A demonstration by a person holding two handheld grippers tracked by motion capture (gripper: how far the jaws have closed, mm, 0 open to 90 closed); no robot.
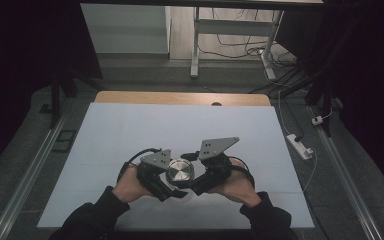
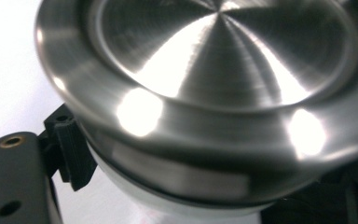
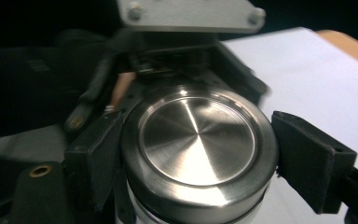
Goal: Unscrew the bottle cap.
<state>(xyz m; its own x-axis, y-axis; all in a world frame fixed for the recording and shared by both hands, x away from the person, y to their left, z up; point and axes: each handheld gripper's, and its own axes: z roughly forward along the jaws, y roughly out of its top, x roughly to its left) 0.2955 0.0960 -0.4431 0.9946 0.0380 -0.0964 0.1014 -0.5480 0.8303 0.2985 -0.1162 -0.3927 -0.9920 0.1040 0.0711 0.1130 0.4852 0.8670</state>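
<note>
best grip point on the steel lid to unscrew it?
Take the lid by its rounded outer rim, claw pads on opposite sides, coming in level from the side. The top is a smooth, shallow dish with no knob, so the rim band is the only purchase. The right claw already straddles it that way, apparently pressing the rim.

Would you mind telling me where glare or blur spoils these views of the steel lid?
Left gripper view: two blown-out glare spots on the steel lid, whose lower edge is soft. Right gripper view: a bright streak across the lid, background blurred. High view: dim and dark-cornered, lid small but readable.
</note>
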